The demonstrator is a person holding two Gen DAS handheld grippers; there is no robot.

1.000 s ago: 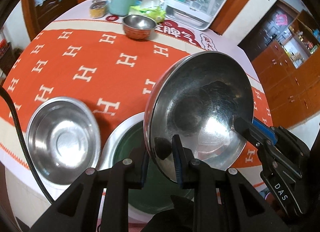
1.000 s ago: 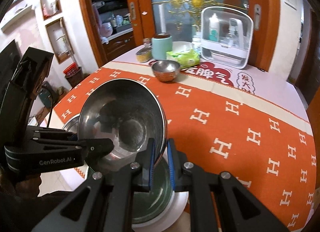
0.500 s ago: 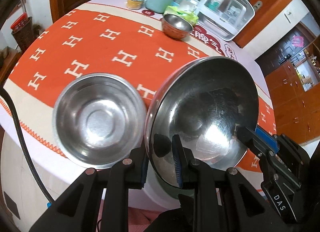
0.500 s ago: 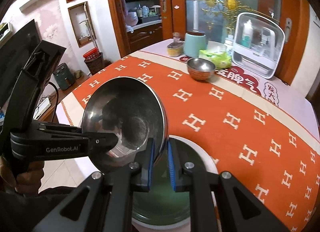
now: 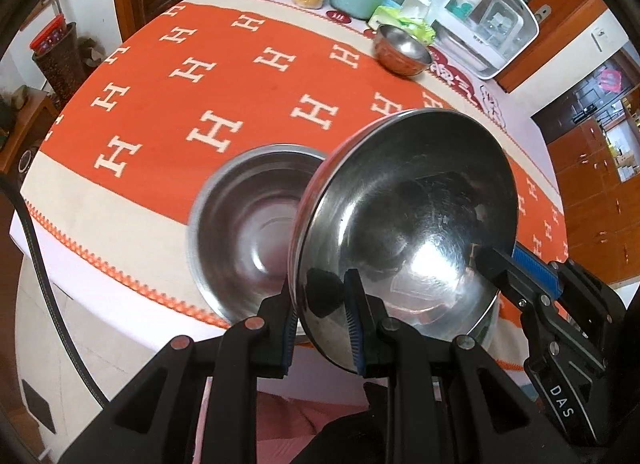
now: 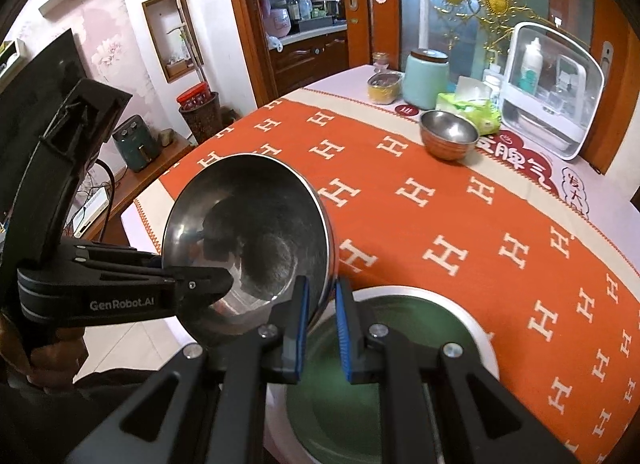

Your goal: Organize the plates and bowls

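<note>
Over the table edge sits an empty steel bowl; beside it the left gripper and right gripper each pinch the rim of a tilted steel bowl, probably to stack it inside

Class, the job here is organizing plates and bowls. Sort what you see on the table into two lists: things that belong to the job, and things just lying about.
Belongs to the job:
- held steel bowl, gripped by left gripper and right gripper
- empty steel bowl
- green plate
- small copper bowl

Lying about:
- mint jar
- tissue pack
- white storage box
- yellow container
</note>
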